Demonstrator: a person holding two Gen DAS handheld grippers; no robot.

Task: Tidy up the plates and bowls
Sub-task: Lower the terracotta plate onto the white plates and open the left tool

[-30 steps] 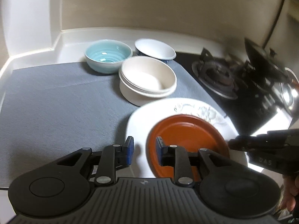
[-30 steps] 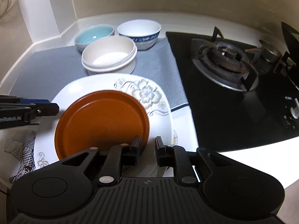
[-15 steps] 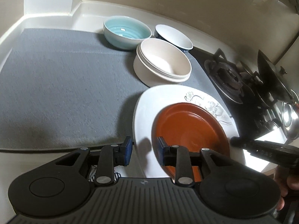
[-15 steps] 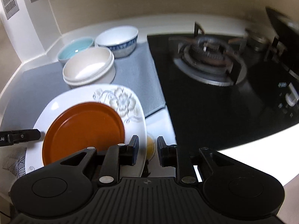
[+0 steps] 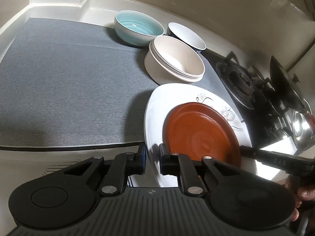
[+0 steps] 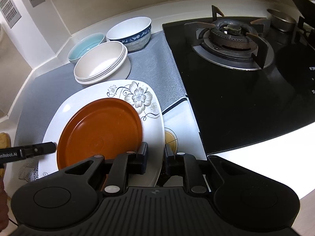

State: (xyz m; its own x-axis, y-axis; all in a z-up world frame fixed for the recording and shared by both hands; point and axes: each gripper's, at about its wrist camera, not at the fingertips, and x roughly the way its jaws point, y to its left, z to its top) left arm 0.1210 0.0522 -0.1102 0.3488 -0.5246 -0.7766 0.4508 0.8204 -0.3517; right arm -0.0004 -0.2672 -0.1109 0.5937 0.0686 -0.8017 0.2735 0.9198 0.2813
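Note:
A white flowered plate (image 5: 157,106) (image 6: 126,90) carries a brown plate (image 5: 200,133) (image 6: 100,129) and is held off the counter, tilted. My left gripper (image 5: 152,160) is shut on the white plate's left rim. My right gripper (image 6: 155,160) is shut on its right rim. Each gripper's tip shows in the other view. Beyond stand stacked cream bowls (image 5: 175,61) (image 6: 102,63), a teal bowl (image 5: 137,26) (image 6: 86,46) and a blue-patterned white bowl (image 5: 186,36) (image 6: 131,32).
A grey mat (image 5: 69,82) (image 6: 157,68) covers the counter under the bowls. A black gas hob (image 6: 246,74) (image 5: 246,86) lies to the right, with pots at its far side. Patterned plates lie on the counter under the held plate.
Both grippers have lifted the white plate with the brown plate on it and tilted it. The views have swung, and the plate sits higher over the mat's front edge.

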